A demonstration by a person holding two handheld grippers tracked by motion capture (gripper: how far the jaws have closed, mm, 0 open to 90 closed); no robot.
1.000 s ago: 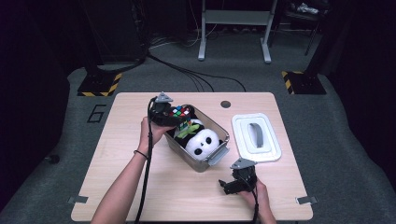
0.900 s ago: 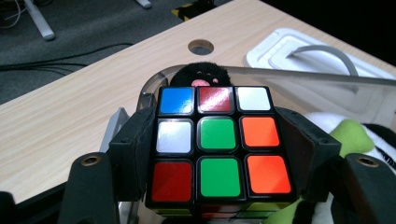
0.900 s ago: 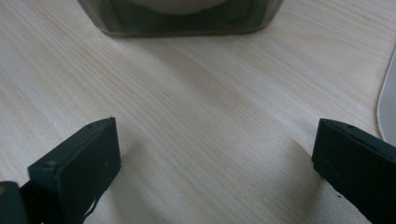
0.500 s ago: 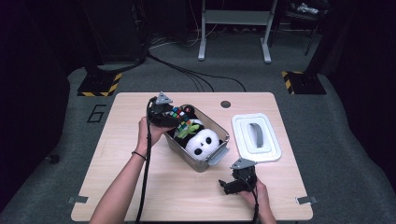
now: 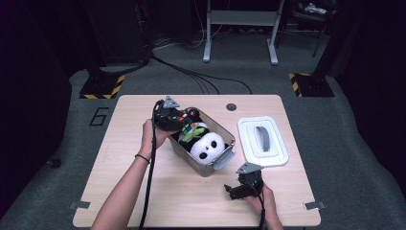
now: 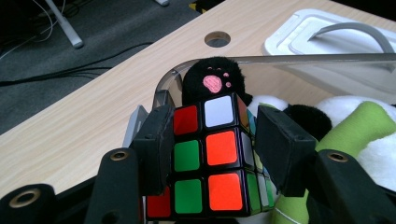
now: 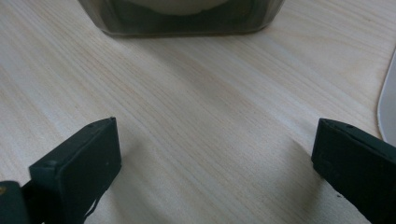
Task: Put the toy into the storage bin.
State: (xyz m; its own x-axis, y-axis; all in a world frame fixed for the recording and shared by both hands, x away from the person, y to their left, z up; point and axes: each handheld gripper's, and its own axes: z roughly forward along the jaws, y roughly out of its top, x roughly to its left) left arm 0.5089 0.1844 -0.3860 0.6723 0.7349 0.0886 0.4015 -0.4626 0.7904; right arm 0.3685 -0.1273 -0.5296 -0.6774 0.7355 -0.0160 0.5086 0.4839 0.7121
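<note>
Toward the tabletop's far-left quarter, high view: left hand-held gripper at the metal bin's far-left corner, puzzle cube there beside the plush panda. Left gripper view: jaws clamped on the cube's sides, directly ahead. Right gripper view: right hand-held gripper wide open, empty, nearer the front edge.

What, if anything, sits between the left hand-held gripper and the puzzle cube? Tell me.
Nothing visible: the left hand-held gripper already has its jaws against two opposite sides of the puzzle cube, over the bin.
</note>
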